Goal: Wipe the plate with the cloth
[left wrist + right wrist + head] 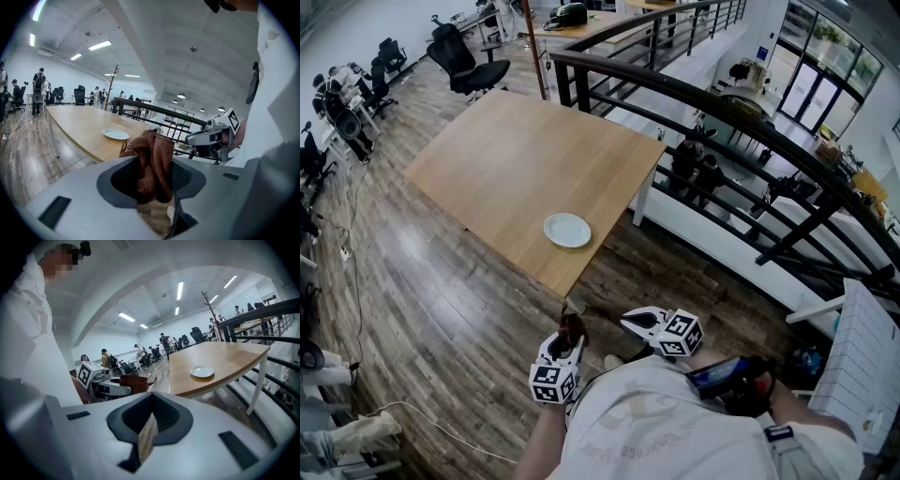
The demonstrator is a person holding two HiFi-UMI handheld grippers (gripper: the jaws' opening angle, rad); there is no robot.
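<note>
The left gripper [567,345] is clamped on a rust-brown, coarse-woven cloth [152,159], which bunches into thick folds between its jaws and hangs out past them, held off the near edge of the wooden table [506,159]. The small round white plate [567,230] lies bare and flat on the table near its near right edge, well apart from the cloth. The right gripper [636,323], just right of the left one, has its jaws drawn almost together, gripping nothing.
</note>
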